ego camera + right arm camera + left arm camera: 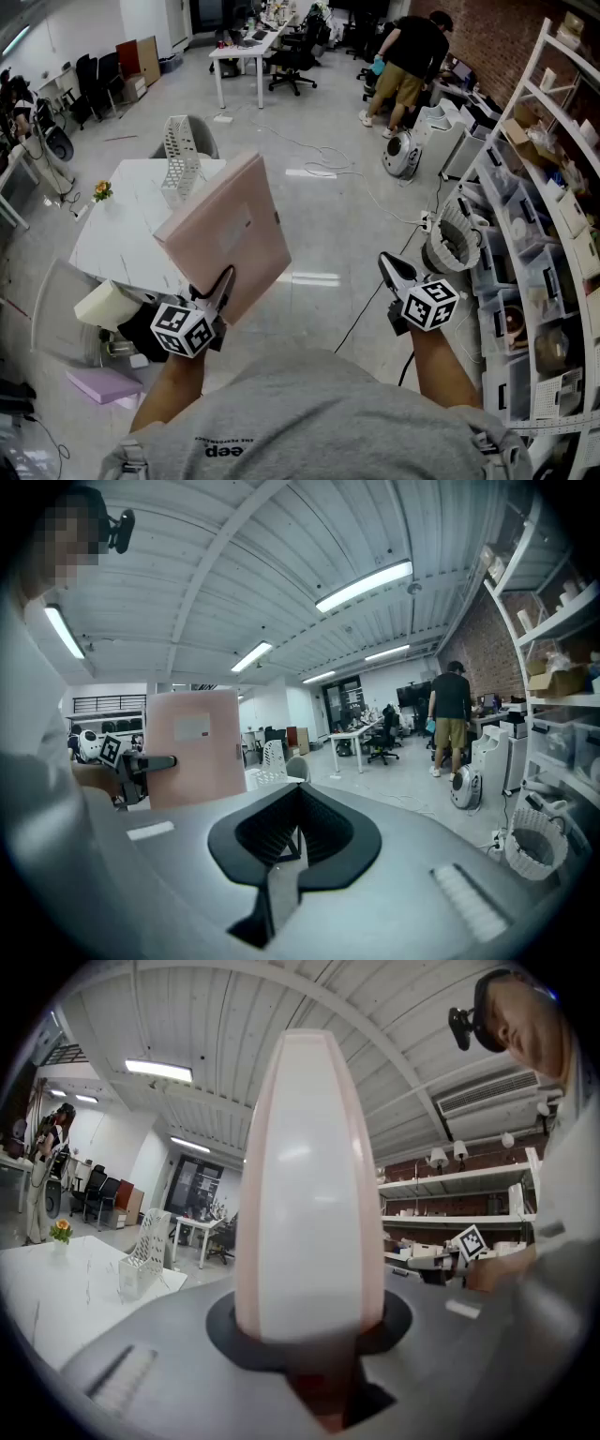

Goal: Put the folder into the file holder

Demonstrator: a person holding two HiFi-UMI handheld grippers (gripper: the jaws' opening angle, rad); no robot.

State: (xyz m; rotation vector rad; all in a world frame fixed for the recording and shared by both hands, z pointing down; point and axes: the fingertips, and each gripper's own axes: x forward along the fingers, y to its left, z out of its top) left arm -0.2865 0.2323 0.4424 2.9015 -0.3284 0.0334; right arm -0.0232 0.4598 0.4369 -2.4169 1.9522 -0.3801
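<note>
A pink folder (225, 242) is held up in the air, my left gripper (217, 286) shut on its lower edge. In the left gripper view the folder's white-and-pink spine (309, 1185) fills the middle, clamped between the jaws of the left gripper (309, 1330). The white mesh file holder (181, 159) stands upright on the white table (131, 234), ahead of the folder; it also shows small in the left gripper view (145, 1246). My right gripper (394, 267) hangs to the right, shut and empty (295, 799). The right gripper view shows the folder (195, 747) off to its left.
A small flower pot (101, 191) sits on the table's left edge. A grey chair (66, 314) with a cream box (108, 305) and a purple pad (103, 384) are near my left side. Shelves (544, 234) line the right, with a white basket (455, 242) beside them. A person (408, 61) stands far back.
</note>
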